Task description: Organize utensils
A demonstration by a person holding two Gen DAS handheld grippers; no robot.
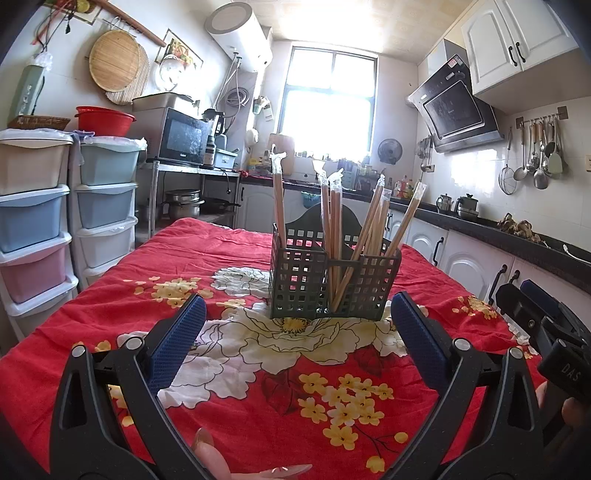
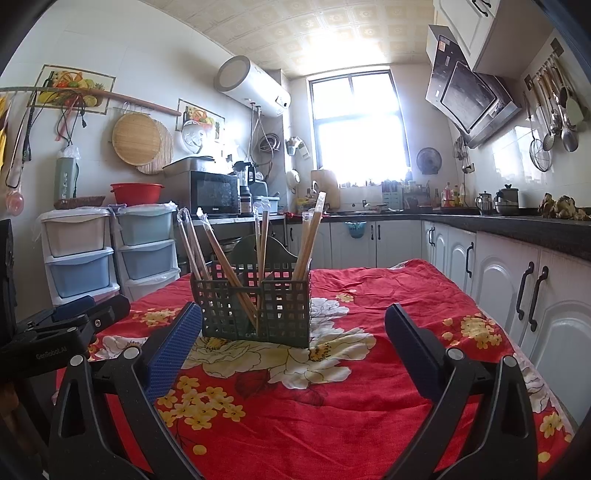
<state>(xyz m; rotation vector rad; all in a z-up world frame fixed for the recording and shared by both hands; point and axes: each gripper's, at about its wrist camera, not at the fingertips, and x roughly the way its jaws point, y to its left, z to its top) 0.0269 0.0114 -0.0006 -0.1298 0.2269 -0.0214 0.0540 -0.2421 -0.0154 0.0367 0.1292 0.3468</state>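
both of our grippers, the left gripper (image 1: 297, 332) and right gripper (image 2: 293, 332), hang released and empty before the caddy (image 1: 332, 284), since the wrapped chopsticks (image 1: 334, 225) look sorted.

Through both wrist views I get strong daylight from the tall dark-framed window (image 1: 330, 107) (image 2: 359, 123), blown out to white and washing the tiled ceiling (image 2: 314, 33) around it. The red floral tablecloth (image 1: 258, 387) (image 2: 332, 398) is evenly lit, sharp, with soft shadows. Fisheye bending curves the white wall cabinets (image 1: 517, 40), and corners vignette black.
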